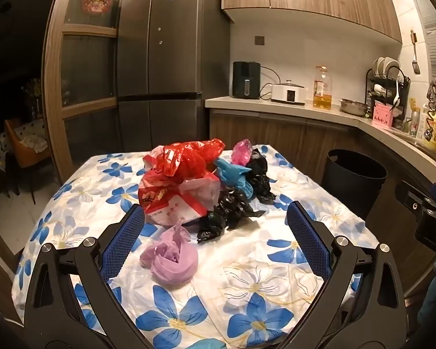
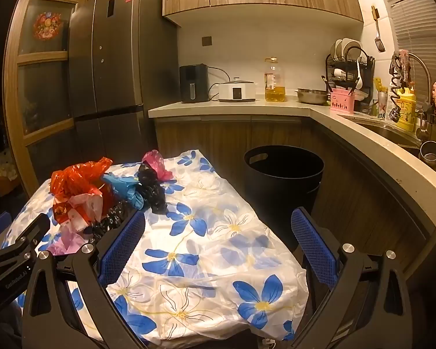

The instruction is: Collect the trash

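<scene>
Crumpled plastic bags (image 1: 200, 183) lie heaped on the flowered tabletop (image 1: 276, 276). The left gripper (image 1: 215, 232) and right gripper (image 2: 218, 238) gape empty. A black bin (image 2: 282, 174) stands beside the tabletop.

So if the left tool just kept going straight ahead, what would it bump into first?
Most likely the purple bag. It lies on the flowery tablecloth right between the open fingers of the left tool, nearer than the red bag and black bags behind it. Depth is hard to judge here.
</scene>
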Demonstrator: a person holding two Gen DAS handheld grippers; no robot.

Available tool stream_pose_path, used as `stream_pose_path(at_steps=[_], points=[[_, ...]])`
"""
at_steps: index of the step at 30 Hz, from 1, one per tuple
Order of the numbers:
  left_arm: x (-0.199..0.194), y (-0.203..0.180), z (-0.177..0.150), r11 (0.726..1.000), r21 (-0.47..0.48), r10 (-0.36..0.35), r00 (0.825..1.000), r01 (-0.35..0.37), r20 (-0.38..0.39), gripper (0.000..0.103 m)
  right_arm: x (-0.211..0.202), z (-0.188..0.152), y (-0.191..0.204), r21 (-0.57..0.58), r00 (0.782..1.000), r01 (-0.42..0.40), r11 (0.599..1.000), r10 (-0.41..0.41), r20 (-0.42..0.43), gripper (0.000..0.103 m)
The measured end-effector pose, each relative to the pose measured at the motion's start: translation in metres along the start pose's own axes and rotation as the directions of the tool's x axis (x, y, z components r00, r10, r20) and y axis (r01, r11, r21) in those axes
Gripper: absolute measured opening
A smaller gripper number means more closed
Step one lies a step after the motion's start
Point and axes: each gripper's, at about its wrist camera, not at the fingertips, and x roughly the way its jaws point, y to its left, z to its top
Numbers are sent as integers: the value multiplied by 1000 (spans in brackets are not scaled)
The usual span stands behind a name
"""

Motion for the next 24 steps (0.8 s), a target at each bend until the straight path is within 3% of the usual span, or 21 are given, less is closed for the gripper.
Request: stream_pose_path(at_steps=[24], points=[[-6,-4,6,1000,-3,-14,1000,14,25,97,-3,1,1,2,1000,0,1000,0,3,98]])
